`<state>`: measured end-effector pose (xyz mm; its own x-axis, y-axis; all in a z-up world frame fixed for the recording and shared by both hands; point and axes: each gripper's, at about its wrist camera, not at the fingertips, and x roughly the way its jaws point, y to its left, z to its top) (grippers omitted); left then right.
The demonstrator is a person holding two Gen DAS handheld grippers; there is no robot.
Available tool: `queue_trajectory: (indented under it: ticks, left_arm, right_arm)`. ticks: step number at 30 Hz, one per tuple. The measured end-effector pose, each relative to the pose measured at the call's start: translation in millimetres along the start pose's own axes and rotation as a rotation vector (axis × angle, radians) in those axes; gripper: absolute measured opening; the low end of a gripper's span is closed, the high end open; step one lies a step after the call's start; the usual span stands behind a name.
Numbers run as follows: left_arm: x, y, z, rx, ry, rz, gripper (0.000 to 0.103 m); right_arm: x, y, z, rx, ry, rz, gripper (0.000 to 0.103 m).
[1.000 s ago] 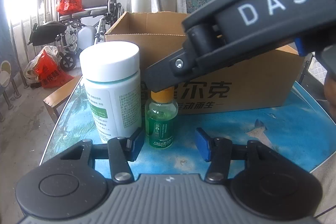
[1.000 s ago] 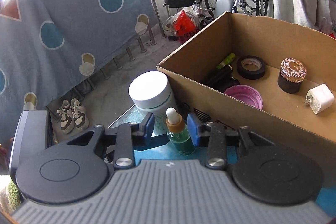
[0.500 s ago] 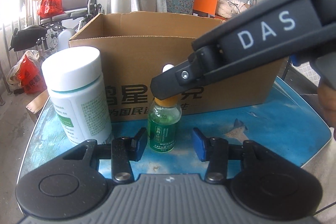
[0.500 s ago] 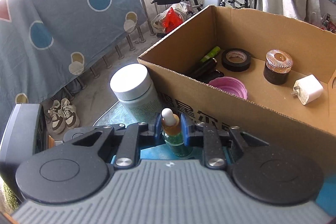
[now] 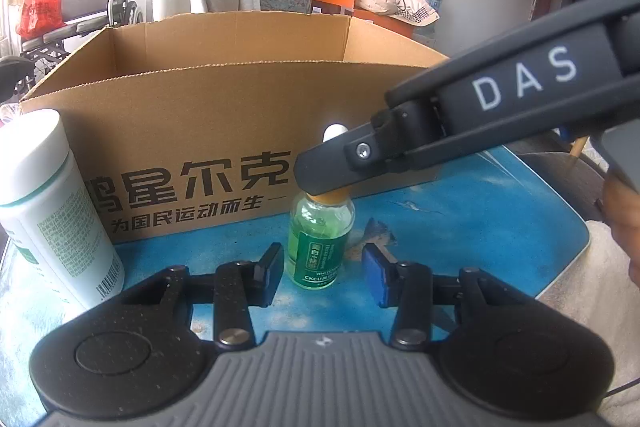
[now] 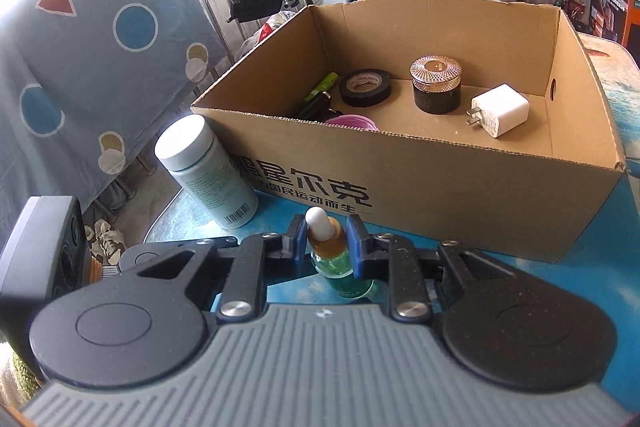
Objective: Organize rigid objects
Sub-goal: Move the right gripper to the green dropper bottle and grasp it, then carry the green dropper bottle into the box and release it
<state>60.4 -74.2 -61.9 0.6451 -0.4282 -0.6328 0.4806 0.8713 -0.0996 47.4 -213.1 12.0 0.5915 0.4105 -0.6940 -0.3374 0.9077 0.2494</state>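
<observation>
A small green dropper bottle (image 5: 320,243) with an orange collar and white bulb (image 6: 320,223) stands on the blue table (image 5: 480,219) in front of the cardboard box (image 5: 224,107). My right gripper (image 6: 327,241) comes in from the right. Its blue pads sit against the orange collar while its jaws ease open slightly. My left gripper (image 5: 323,267) is low at the bottle's base. Its jaws are closing with the bottle between them, and a gap shows on both sides. A white jar (image 5: 48,211) stands to the left.
The box (image 6: 440,187) holds a black tape roll (image 6: 365,87), a dark jar with a copper lid (image 6: 436,87), a white charger (image 6: 500,109), a pink lid (image 6: 352,121) and a green pen (image 6: 326,83). A wheelchair and a railing stand beyond the table's left edge.
My right gripper's jaws closed onto the dropper bottle's collar. My left gripper's jaws narrowed and it swung right, so the bottle now sits between them and the white jar slid to the left edge.
</observation>
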Motion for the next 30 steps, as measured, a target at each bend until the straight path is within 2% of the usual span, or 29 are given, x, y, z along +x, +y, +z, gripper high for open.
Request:
queue_trajectory:
  ticks: [4, 9, 30]
  left_arm:
    - [8.8, 1.2, 4.2, -0.001, 0.043, 0.029, 0.041]
    - [13.2, -1.0, 5.5, -0.01, 0.056, 0.026, 0.035]
    - [10.0, -10.9, 13.2, -0.005, 0.058, 0.047, 0.034]
  right_arm:
    - [1.8, 1.7, 1.3, -0.003, -0.004, -0.004, 0.021]
    - [5.8, 2.4, 4.0, 0.001, 0.001, -0.003, 0.022]
    - [2.0, -1.1, 2.1, 0.025, -0.013, -0.002, 0.021]
